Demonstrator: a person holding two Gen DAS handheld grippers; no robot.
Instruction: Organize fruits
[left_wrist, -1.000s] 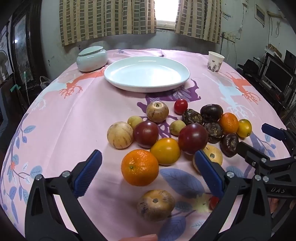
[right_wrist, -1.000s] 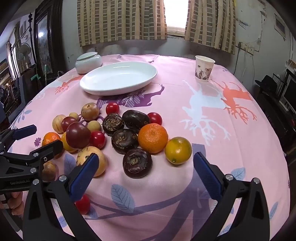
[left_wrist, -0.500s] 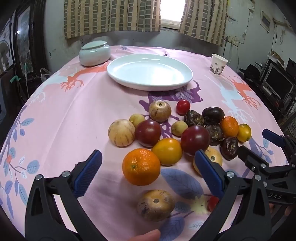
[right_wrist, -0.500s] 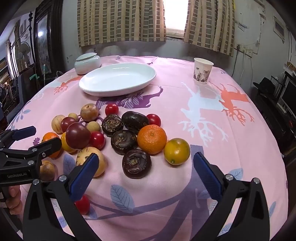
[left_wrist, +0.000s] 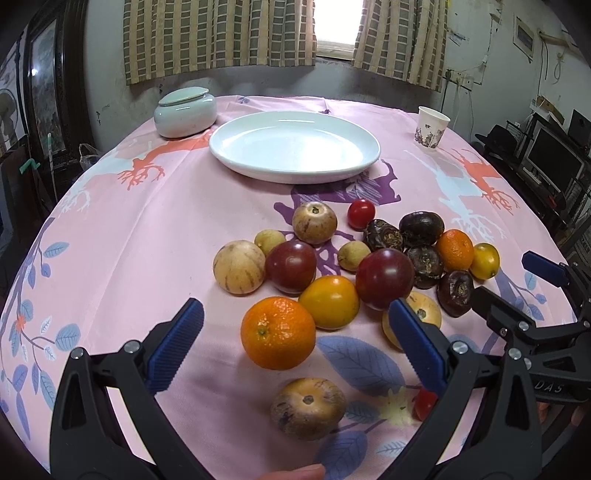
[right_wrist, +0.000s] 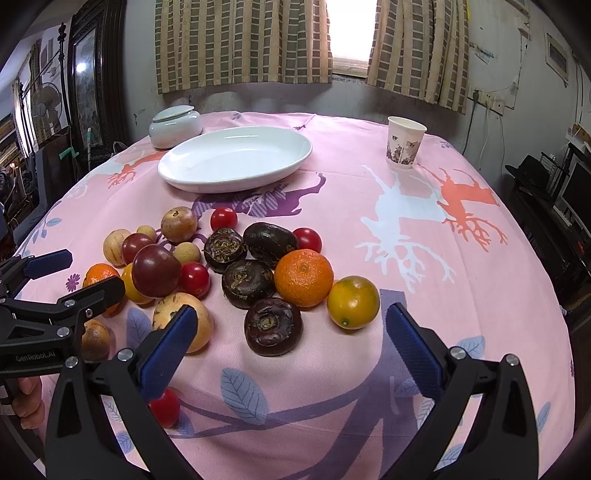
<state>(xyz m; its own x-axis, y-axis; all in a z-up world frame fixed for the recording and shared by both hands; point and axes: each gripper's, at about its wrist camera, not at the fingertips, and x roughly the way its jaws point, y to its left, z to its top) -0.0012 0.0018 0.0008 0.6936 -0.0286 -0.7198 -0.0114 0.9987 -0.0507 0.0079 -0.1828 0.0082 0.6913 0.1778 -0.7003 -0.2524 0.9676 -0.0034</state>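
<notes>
Grippers hang spread and empty over the pink tablecloth (left_wrist: 122, 236): the left gripper (left_wrist: 295, 334) frames an orange (left_wrist: 277, 333), the right gripper (right_wrist: 286, 345) a dark fruit (right_wrist: 273, 326). Nothing lies on the white plate (left_wrist: 295, 173) beyond, so sorting seems unstarted; next, likely lowering onto 1 fruit.

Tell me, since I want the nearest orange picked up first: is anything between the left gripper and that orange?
Nothing visible. The left gripper is open, and the orange lies on the tablecloth just ahead between its jaws. A yellow fruit sits close behind the orange, towards the empty white plate.
</notes>
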